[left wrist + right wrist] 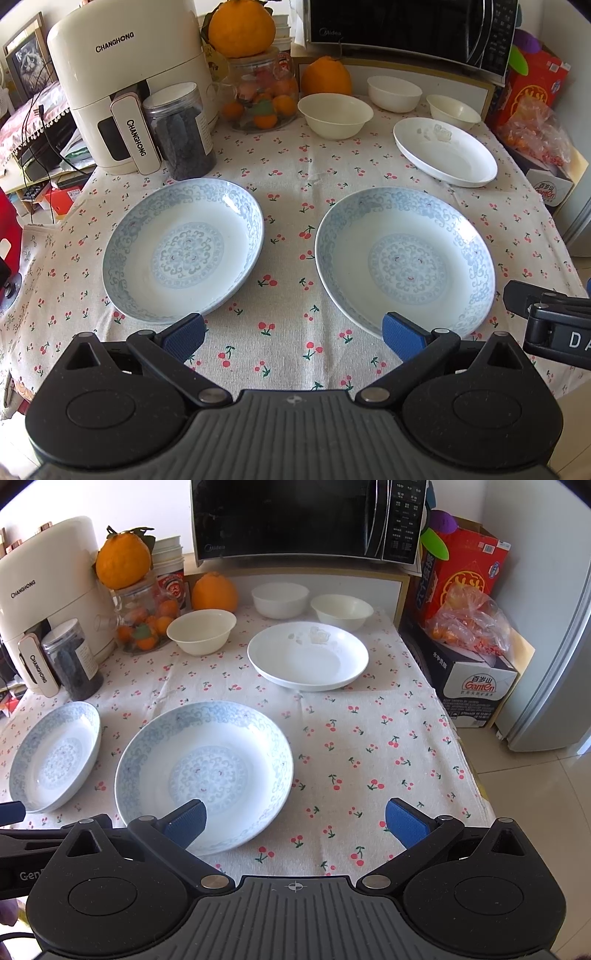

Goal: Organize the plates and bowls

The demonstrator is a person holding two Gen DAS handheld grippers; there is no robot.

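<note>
The left wrist view looks down and forward from the near table edge, close above the gap between two blue-patterned plates, the left plate (183, 249) and the right plate (404, 264). The right wrist view sits further right, facing the same way over that right plate (204, 773). Both share the white plate (445, 151), three bowls and the microwave (308, 518).

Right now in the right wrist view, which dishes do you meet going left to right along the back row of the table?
Cream bowl → white bowl → second cream bowl. The white plate lies just in front of the last two, so I leave it out of the row.
</note>
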